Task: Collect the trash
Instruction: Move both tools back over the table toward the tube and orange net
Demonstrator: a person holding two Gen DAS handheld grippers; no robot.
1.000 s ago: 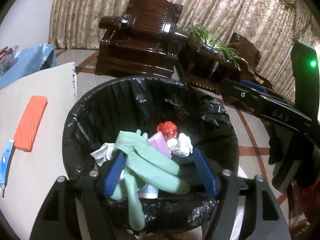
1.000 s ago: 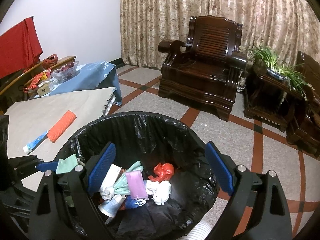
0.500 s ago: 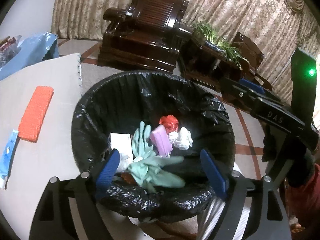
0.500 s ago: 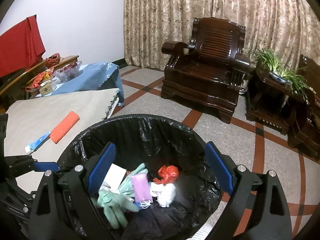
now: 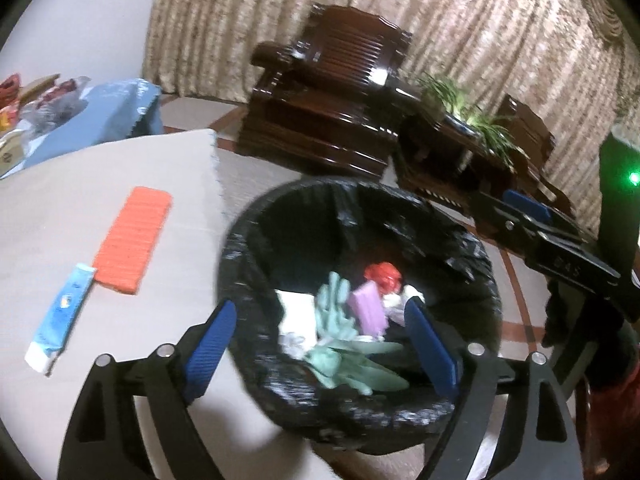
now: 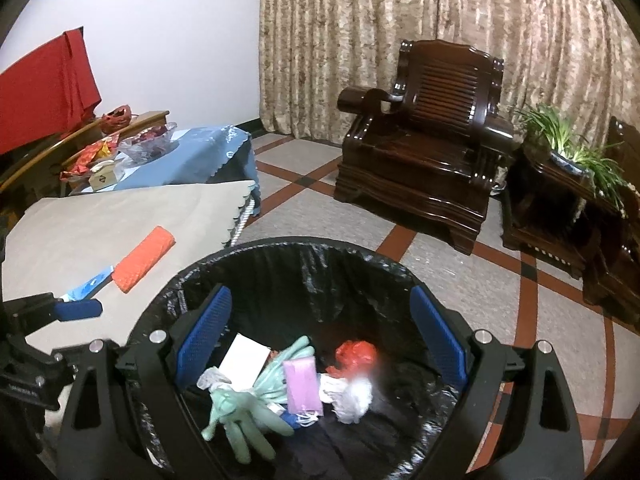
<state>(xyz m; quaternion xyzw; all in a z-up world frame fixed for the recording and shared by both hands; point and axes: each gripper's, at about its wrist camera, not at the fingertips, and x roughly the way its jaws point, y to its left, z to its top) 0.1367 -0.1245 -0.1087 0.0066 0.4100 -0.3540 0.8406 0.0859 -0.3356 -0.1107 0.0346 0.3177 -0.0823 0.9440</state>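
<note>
Hovering over the bin [image 6: 280, 272], both the left claw [image 5: 320, 344] and right claw [image 6: 320, 340] gape wide, gripping nothing.

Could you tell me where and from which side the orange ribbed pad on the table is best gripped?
Grip the orange pad across its narrow width near mid-length, coming straight down from above: it lies flat, long and slim on the table, with both long edges exposed.

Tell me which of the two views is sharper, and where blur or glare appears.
The right wrist view is sharper: the armchair and the trash bin liner are crisp, only the white wad is smeared. The left wrist view is blurred overall, as from motion; the orange sponge has soft edges, and a green light glares at the right edge.
</note>
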